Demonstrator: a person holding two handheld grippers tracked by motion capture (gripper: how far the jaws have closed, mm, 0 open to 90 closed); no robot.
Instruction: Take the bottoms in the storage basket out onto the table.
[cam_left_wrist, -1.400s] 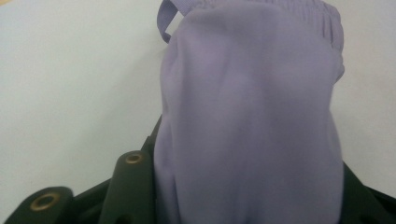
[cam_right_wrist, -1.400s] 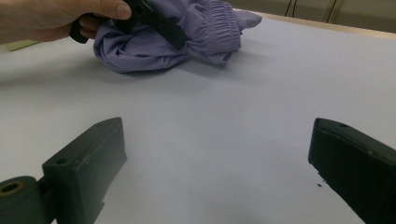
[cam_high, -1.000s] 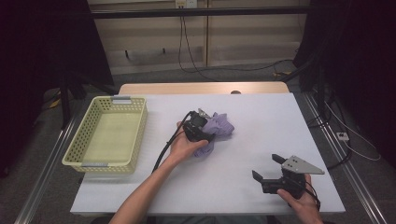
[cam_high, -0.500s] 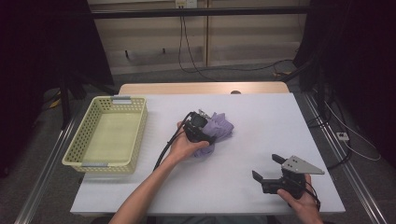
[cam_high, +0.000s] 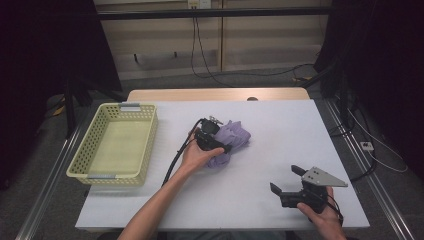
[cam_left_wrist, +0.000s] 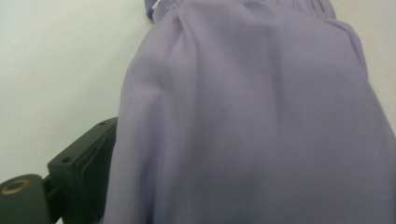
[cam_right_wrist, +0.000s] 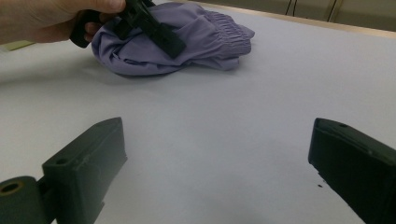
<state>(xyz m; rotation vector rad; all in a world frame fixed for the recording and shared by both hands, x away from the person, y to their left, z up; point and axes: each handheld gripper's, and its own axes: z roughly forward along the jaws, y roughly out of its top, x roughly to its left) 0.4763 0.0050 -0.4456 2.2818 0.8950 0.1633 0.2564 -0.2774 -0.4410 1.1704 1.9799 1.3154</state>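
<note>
A crumpled purple cloth (cam_high: 236, 136) (cam_right_wrist: 196, 37) lies on the white table (cam_high: 280, 125) near its middle. My left gripper (cam_high: 223, 144) (cam_right_wrist: 156, 30) rests on the cloth's near-left side, held by a bare hand. Its jaws have just been opening, and purple cloth (cam_left_wrist: 261, 116) lies between them. It covers one jaw, while the left finger (cam_left_wrist: 86, 170) shows beside the fabric without pressing it. My right gripper (cam_high: 287, 180) (cam_right_wrist: 217, 158) stands open near the table's front right, with bare table between its jaws, pointing toward the cloth.
A pale yellow plastic basket (cam_high: 84, 156) sits at the table's left side with nothing in it. The left gripper's cable (cam_high: 175, 160) trails along the forearm. Cables hang on the floor beyond the table's far edge and right side.
</note>
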